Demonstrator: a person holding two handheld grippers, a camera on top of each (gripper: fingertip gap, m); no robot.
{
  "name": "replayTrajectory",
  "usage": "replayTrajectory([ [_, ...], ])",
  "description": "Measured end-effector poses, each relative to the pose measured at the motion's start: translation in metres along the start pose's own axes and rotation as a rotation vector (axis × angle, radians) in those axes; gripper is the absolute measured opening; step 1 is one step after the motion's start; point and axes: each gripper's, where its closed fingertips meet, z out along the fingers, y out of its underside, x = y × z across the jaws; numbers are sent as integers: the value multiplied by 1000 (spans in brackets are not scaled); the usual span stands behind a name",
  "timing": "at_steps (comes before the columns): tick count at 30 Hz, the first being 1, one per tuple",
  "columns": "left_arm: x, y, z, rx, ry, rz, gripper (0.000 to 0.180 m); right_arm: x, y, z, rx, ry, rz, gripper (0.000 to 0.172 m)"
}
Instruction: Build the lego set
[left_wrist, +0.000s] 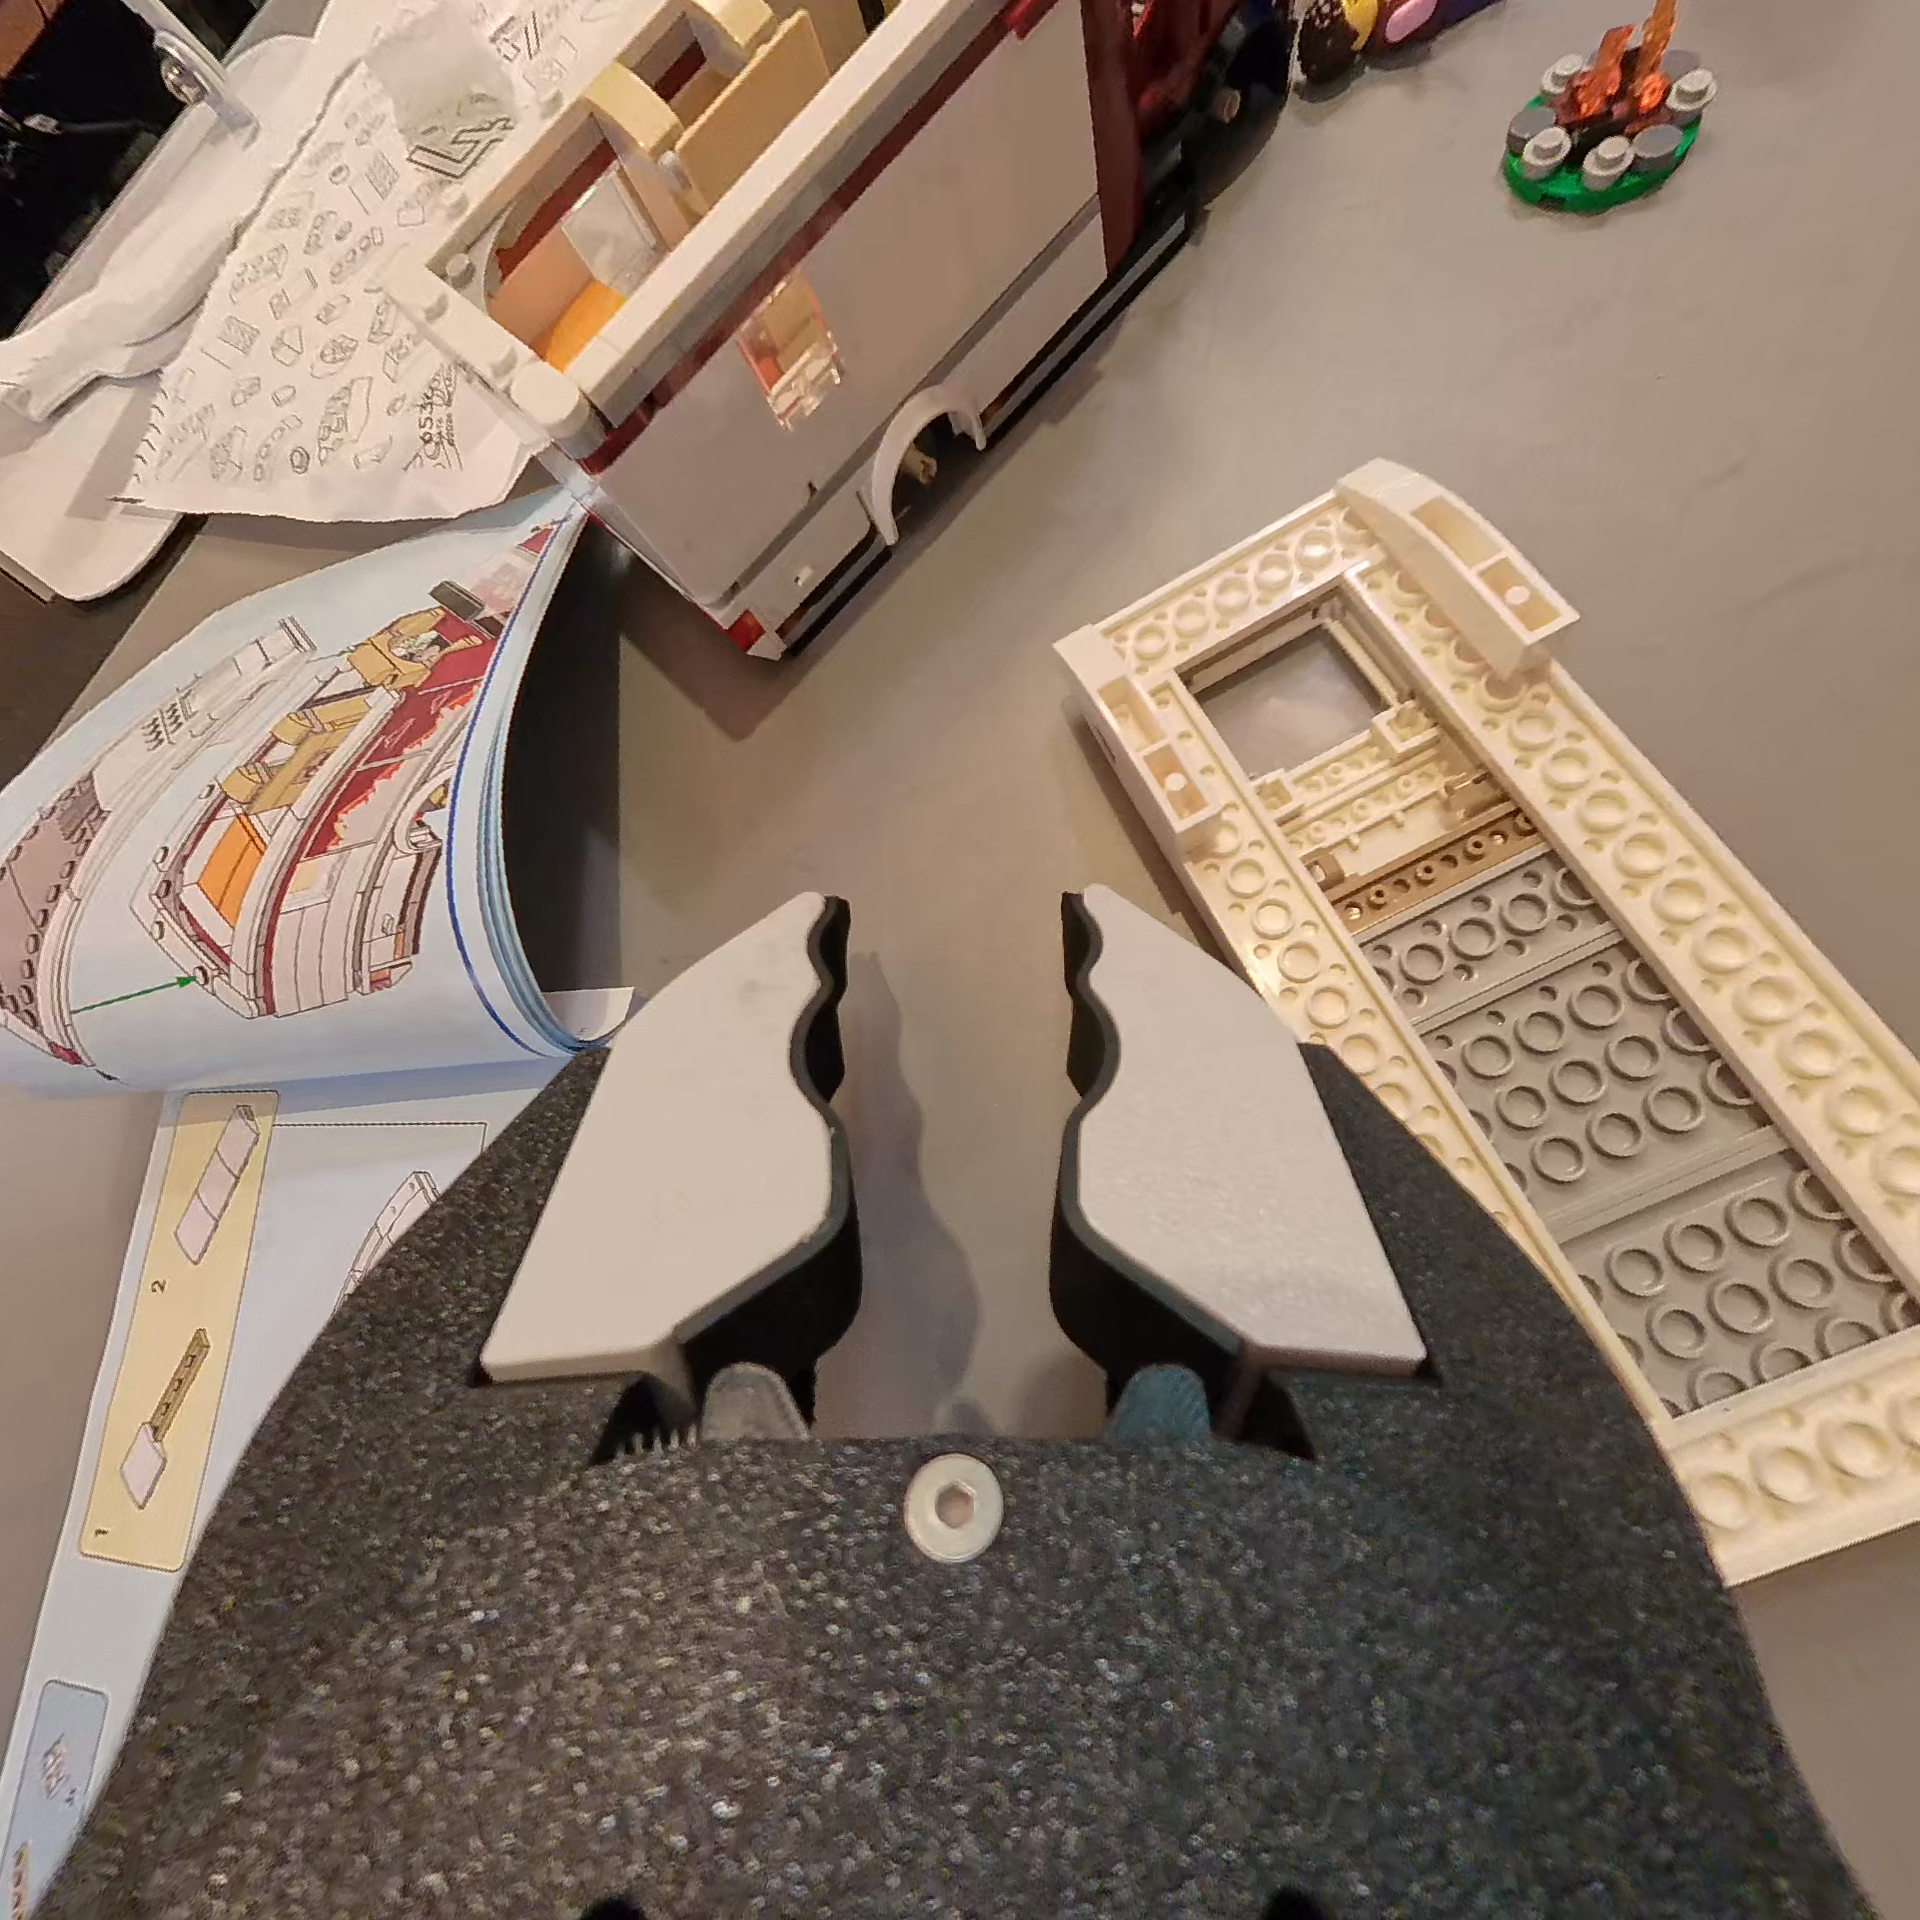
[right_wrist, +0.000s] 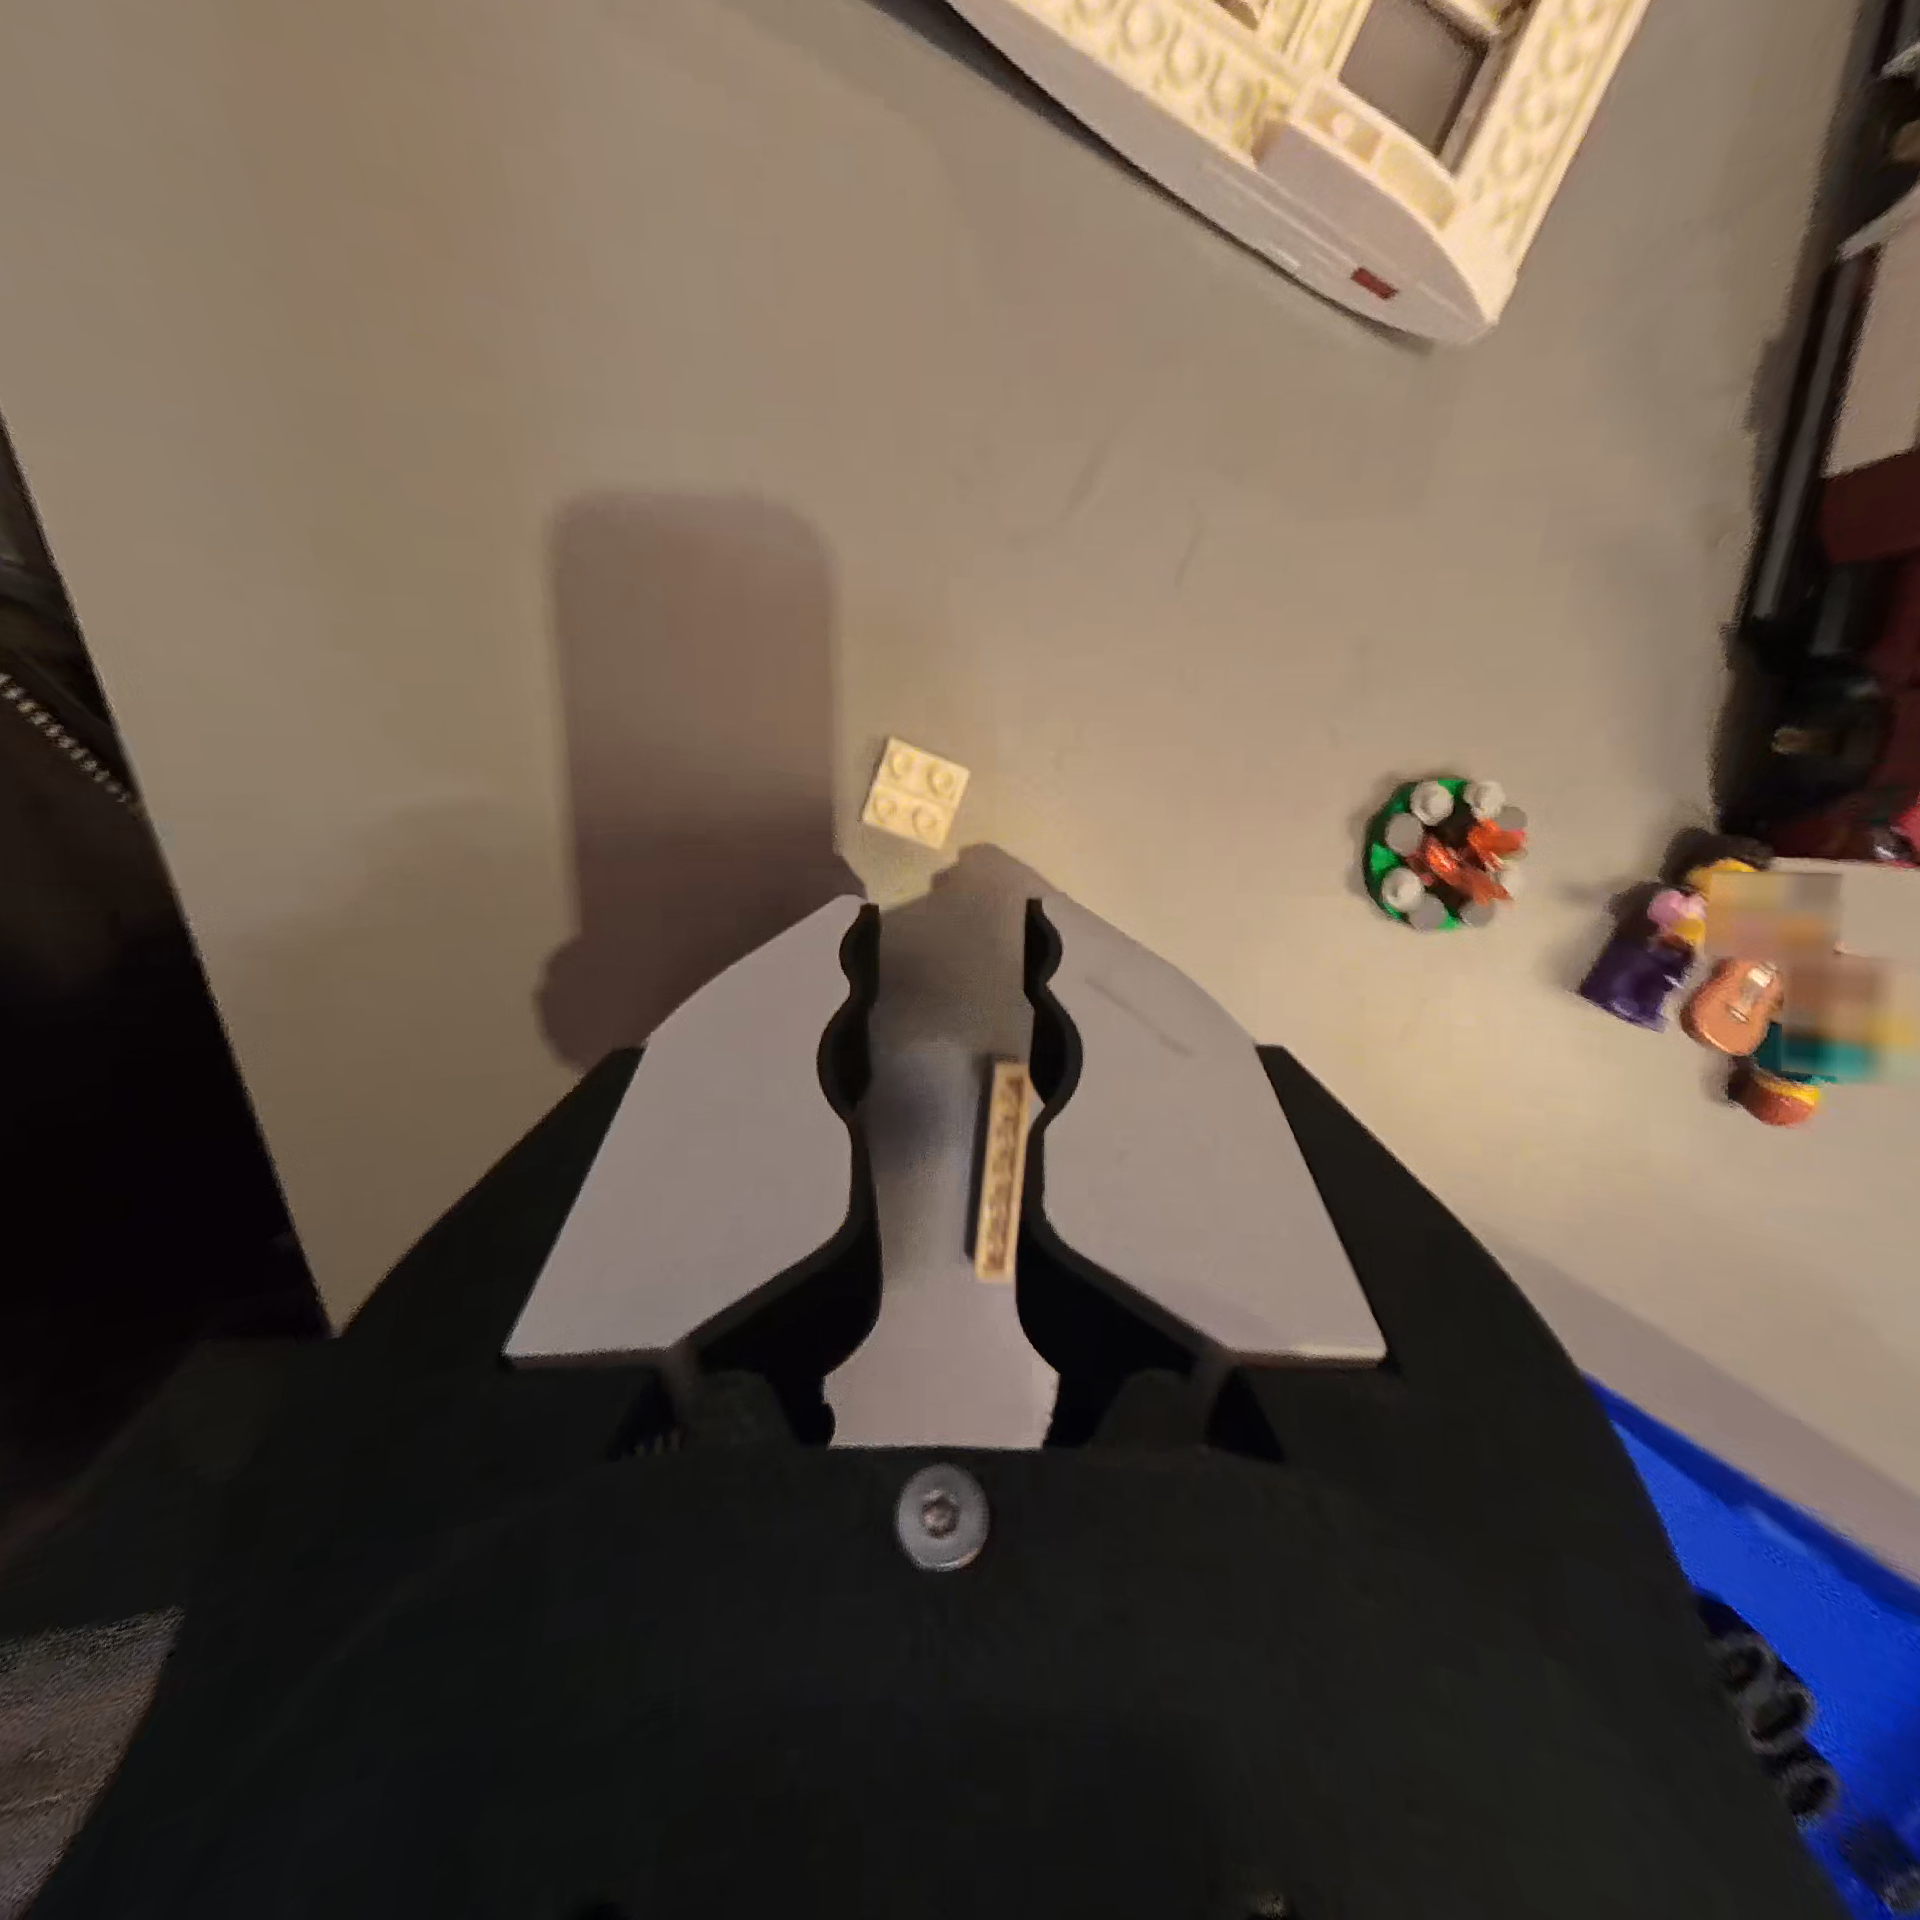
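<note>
Two tools are in our hands. Our left tool (left_wrist: 954, 914) stands spread, nothing between its fingers but bare grey counter (left_wrist: 914, 790). Just to its right lies a long cream and grey brick panel (left_wrist: 1558, 997), underside up, with a square opening near its far end; the right finger overlaps its edge in the view, and we cannot tell whether they touch. To the left, an open instruction booklet (left_wrist: 260, 810) curls upward, with a printed parts sheet (left_wrist: 322, 301) beyond it. Ahead stands a white and dark red brick camper model (left_wrist: 831, 343), roofless, its interior showing. Far right sits a small green disc with grey studs and orange flames (left_wrist: 1605, 125).

Our right tool (right_wrist: 951, 914) is parted too. A thin tan strip (right_wrist: 1006, 1174) lies between its fingers, close against the right one; the left pad stands clear of it. Just beyond the tips rests a small cream square plate (right_wrist: 916, 802). Farther right are the green disc and several small figures (right_wrist: 1662, 956) with a toy guitar (right_wrist: 1735, 1003).
</note>
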Motion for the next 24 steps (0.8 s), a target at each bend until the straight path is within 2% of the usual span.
replayTrajectory([
  [3, 0, 0, 0, 0, 4, -6, 41, 30, 21, -45, -18, 93, 44, 26],
  [5, 0, 0, 0, -1, 5, -7, 41, 69, 56, -81, -106, 216, 97, 26],
  [8, 0, 0, 0, 0, 5, -2, 40, 144, 152, -132, -404, 443, 255, 25],
  [10, 1, 0, 0, 1, 5, 1, 40, 176, 223, -152, -631, 481, 422, 28],
  [12, 1, 0, 0, 1, 4, 2, 40, 195, 270, -150, -747, 427, 545, 32],
  [14, 1, 0, 0, 2, 4, 1, 40, 206, 295, -139, -818, 360, 564, 31],
  [18, 0, 0, 0, 2, 4, -1, 40, 211, 322, -117, -947, 253, 617, 29],
  [24, 3, -1, -1, 11, 15, 18, 39, 213, 344, -105, -1028, 175, 688, 31],
])
